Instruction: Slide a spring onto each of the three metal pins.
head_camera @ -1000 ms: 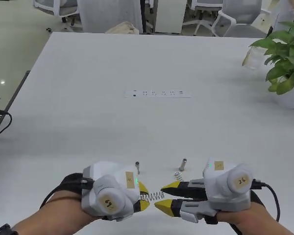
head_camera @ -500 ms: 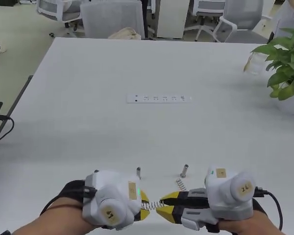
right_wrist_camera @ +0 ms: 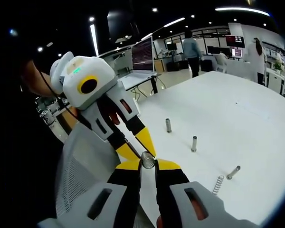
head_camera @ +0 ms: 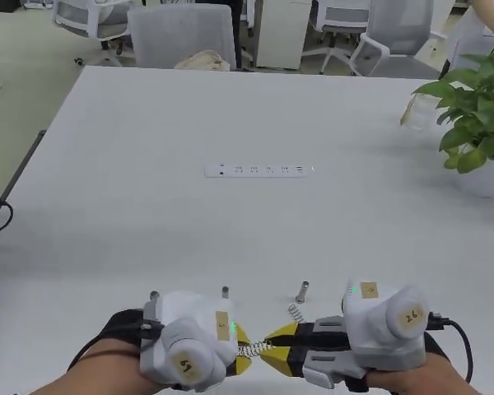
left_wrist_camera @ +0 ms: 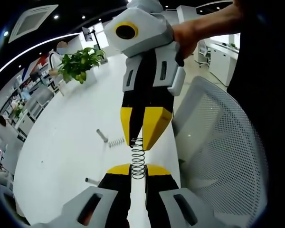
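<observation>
One spring (head_camera: 253,349) is clamped at both ends, by the left gripper (head_camera: 240,350) and the right gripper (head_camera: 272,347); threading seems not yet begun; one end must be freed and aimed at a pin (head_camera: 225,291); beyond are seen a white table (head_camera: 148,164), power strip (head_camera: 259,170), plant (head_camera: 473,115) and office chairs (head_camera: 177,33).

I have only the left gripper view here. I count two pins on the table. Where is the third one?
Observer: In the head view the third pin stands at the far left of the row, by the body of the left gripper.
Operator: Is that pin bare?
Observer: Yes. The right gripper view shows no spring on it.
Operator: How does the right gripper hold the spring?
Observer: In its own view the held spring sits end-on, as an open ring between the tips of the right gripper.
</observation>
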The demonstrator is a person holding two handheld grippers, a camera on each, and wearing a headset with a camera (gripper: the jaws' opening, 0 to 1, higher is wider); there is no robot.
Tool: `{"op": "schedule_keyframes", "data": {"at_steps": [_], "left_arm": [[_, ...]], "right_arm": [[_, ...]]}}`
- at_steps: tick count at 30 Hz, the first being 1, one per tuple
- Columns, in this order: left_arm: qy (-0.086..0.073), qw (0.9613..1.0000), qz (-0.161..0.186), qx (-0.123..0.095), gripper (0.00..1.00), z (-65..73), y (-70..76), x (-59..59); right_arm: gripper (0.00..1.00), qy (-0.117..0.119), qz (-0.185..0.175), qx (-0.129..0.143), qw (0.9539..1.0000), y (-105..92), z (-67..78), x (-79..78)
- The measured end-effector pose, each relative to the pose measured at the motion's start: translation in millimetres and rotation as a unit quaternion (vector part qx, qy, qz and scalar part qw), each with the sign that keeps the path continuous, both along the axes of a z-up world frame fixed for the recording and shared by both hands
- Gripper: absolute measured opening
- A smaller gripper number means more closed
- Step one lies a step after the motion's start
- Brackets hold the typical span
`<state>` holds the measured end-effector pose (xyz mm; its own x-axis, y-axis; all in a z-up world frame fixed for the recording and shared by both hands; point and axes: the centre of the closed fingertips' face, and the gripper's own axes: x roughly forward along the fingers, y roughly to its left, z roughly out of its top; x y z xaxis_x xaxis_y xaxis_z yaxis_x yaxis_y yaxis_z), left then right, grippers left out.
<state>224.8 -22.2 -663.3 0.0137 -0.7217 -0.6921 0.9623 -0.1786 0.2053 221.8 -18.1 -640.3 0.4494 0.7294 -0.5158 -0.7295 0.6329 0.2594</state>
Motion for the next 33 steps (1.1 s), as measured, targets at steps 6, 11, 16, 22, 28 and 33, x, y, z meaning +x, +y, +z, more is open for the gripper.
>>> {"op": "schedule_keyframes", "data": {"at_steps": [6, 11, 16, 22, 28, 33], "left_arm": [[0.015, 0.9996, 0.015, -0.019, 0.02, 1.5, -7.1, -0.3], [0.019, 0.9993, 0.02, -0.024, 0.02, 2.1, -9.7, 0.0], [0.027, 0.9987, 0.027, -0.033, 0.02, 4.0, -10.8, 0.3], [0.031, 0.9985, 0.028, -0.036, 0.02, 4.8, -12.8, -1.0], [0.035, 0.9984, 0.024, -0.038, 0.02, 5.1, -15.1, -5.0], [0.035, 0.9984, 0.026, -0.037, 0.02, 3.9, -14.9, -4.6]], "right_arm": [[0.09, -0.011, 0.015, -0.014, 0.9997, 5.1, 9.0, 2.1], [0.09, -0.016, 0.028, -0.031, 0.999, 6.5, 9.6, 2.2], [0.09, -0.018, 0.035, -0.039, 0.9985, 3.6, 10.2, 2.1], [0.13, -0.029, 0.053, -0.072, 0.9956, -0.1, 8.5, 1.7], [0.18, -0.04, 0.093, -0.114, 0.9884, -4.4, 8.9, 0.3], [0.19, -0.045, 0.121, -0.153, 0.9797, -8.2, 2.7, -1.8]]}}
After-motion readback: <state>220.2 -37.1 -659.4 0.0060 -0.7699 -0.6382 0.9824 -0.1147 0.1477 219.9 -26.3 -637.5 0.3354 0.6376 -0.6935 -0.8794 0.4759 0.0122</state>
